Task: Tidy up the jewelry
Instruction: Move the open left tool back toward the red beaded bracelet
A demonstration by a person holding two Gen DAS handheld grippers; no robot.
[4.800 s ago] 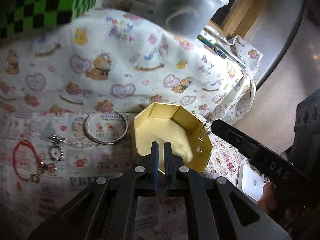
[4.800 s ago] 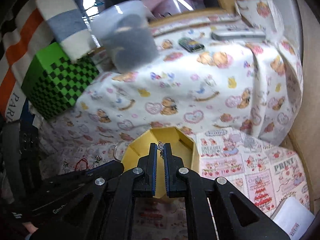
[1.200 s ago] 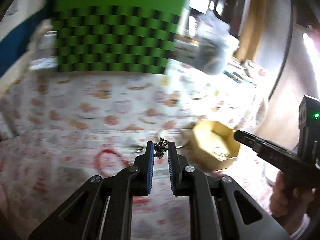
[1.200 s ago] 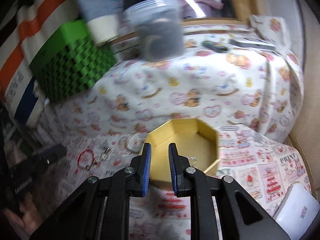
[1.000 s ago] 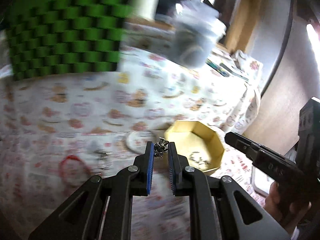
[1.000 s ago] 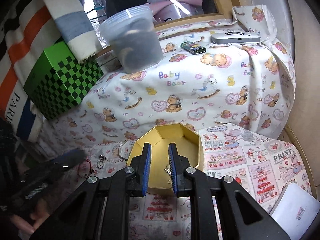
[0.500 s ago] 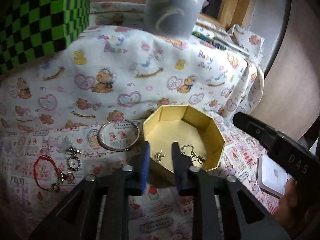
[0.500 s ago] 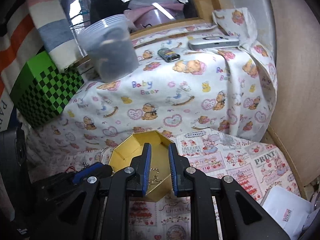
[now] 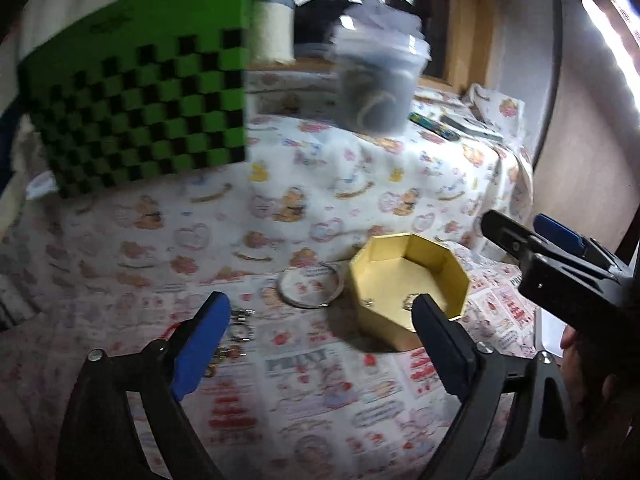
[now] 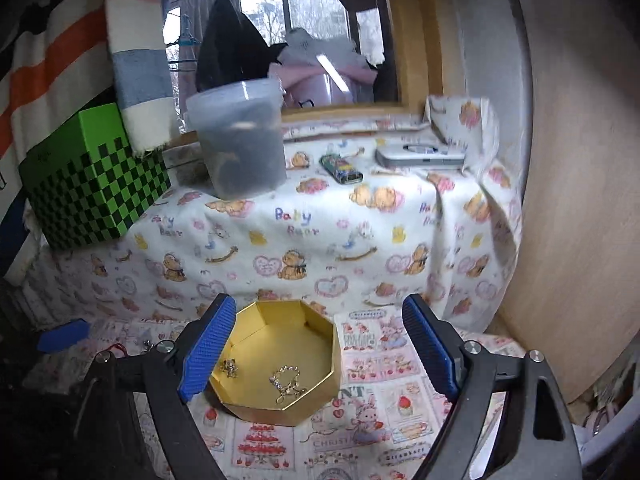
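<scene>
A yellow octagonal box (image 9: 408, 284) (image 10: 280, 408) sits open on the patterned cloth. Inside it lie a small silver charm (image 10: 231, 368) and a gold chain bracelet (image 10: 287, 382). A silver bangle (image 9: 311, 288) lies left of the box. More small jewelry (image 9: 240, 326) and a red cord piece lie further left, partly behind my left finger. My left gripper (image 9: 320, 340) is open and empty, above the cloth in front of the box. My right gripper (image 10: 318, 350) is open and empty, above the box; it also shows in the left wrist view (image 9: 532, 236).
A green checkered box (image 9: 136, 108) (image 10: 92, 188) stands at the back left. A clear plastic tub (image 9: 378, 84) (image 10: 240, 140) stands on the raised cloth-covered ledge, with a lighter (image 10: 342, 170) and a flat white device (image 10: 420, 156). A wooden wall is on the right.
My left gripper carried a small charm to the box, opened and dropped it in, then pulled back and opened wide. My right gripper also opened wide.
</scene>
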